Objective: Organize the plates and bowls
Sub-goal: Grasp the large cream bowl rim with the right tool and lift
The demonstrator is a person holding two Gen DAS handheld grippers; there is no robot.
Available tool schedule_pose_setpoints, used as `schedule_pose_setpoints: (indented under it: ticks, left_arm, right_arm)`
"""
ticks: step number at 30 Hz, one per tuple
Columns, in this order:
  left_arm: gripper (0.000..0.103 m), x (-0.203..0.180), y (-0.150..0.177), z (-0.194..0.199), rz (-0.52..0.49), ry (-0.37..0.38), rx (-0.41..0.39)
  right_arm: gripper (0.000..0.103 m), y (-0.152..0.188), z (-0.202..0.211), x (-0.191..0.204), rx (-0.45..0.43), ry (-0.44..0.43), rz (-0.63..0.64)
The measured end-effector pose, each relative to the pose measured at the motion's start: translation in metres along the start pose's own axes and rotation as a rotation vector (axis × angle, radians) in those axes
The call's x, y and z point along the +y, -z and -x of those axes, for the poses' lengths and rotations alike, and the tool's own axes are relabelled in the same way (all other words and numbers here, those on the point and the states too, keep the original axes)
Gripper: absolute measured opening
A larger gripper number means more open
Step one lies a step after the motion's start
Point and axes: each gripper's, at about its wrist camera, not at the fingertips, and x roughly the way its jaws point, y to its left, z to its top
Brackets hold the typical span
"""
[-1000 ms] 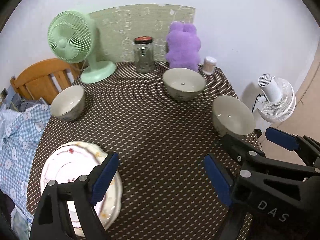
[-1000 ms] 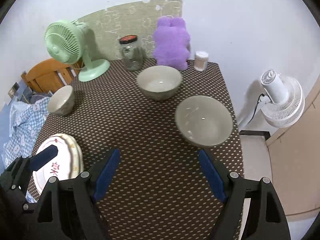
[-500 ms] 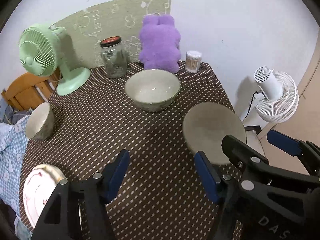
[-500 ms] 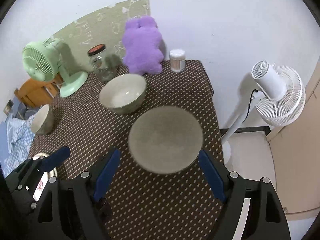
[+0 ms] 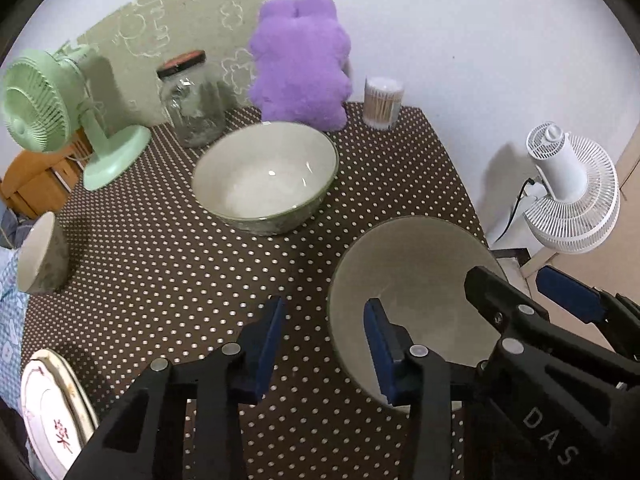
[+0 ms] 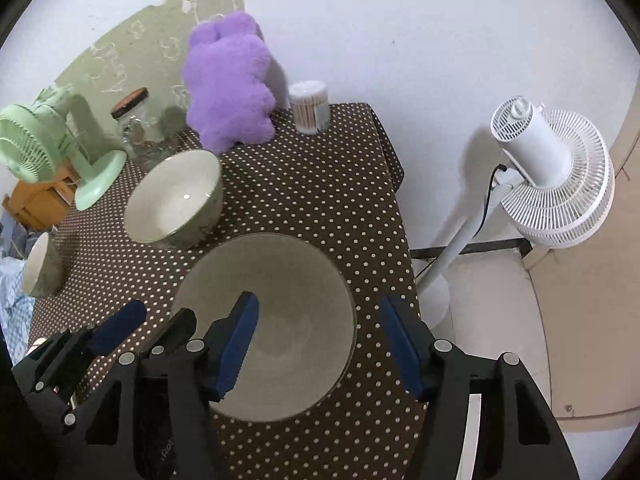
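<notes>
A large pale bowl (image 5: 412,280) (image 6: 276,300) stands near the right edge of the dotted brown table (image 5: 160,280). My left gripper (image 5: 325,320) straddles its left rim with jaws closing; neither pad touches the rim. My right gripper (image 6: 319,312) straddles the right rim, jaws also closing, with gaps on both sides. A second large bowl (image 5: 264,176) sits behind it, and a small bowl (image 5: 40,256) is at the far left. Stacked plates (image 5: 52,408) with a red pattern lie at the near left corner.
Along the back stand a green fan (image 5: 40,108), a glass jar (image 5: 192,100), a purple plush toy (image 5: 300,68) and a cotton-swab tub (image 5: 382,100). A white floor fan (image 6: 552,176) stands beyond the table's right edge. A wooden chair (image 5: 28,180) is at the left.
Both grippers came forward, rightward and down onto the near bowl, and their jaws narrowed. The plates slid to the lower left corner of the left wrist view.
</notes>
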Motion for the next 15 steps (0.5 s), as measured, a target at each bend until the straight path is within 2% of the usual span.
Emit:
schedule_pose_setpoints:
  ticks: [6, 8, 10, 15]
  left_arm:
    - [0.029, -0.003, -0.004, -0.02, 0.013, 0.006, 0.044]
    - [0.027, -0.006, -0.004, -0.024, 0.006, 0.004, 0.049]
    - [0.024, -0.008, -0.004, -0.03, 0.006, -0.001, 0.064]
    - [0.016, -0.008, -0.007, -0.036, 0.013, -0.003, 0.074]
  right_arm:
    - [0.052, -0.004, -0.021, -0.006, 0.04, -0.004, -0.01]
    - [0.045, -0.003, -0.026, -0.006, 0.05, 0.001, -0.003]
    - [0.033, -0.004, -0.031, -0.006, 0.061, 0.002, 0.001]
    - [0.028, -0.005, -0.04, -0.008, 0.077, -0.011, -0.005]
